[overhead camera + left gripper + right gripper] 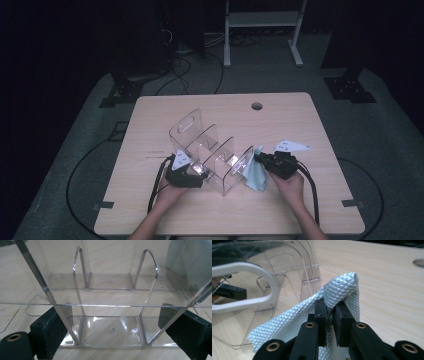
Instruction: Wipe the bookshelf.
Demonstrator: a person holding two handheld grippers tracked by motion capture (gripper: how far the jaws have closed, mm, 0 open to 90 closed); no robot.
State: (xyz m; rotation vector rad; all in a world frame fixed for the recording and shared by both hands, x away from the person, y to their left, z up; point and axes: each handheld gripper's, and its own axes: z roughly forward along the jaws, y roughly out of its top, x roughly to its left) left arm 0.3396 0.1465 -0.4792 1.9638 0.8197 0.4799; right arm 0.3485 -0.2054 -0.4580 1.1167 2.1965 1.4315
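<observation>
Right gripper (329, 315) jaws pinch blue cloth (337, 290) beside clear organizer (212, 155); left gripper (192, 172) jaws apparently clamp its end.

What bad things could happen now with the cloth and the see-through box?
1. The right tongs pinch only a fold of the cloth, so it might slip out while wiping.
2. The left tongs straddle the clear box near its base; a hard push from the cloth side could perhaps slide or tip it.
3. The loose cloth hanging down could snag on a divider.
</observation>
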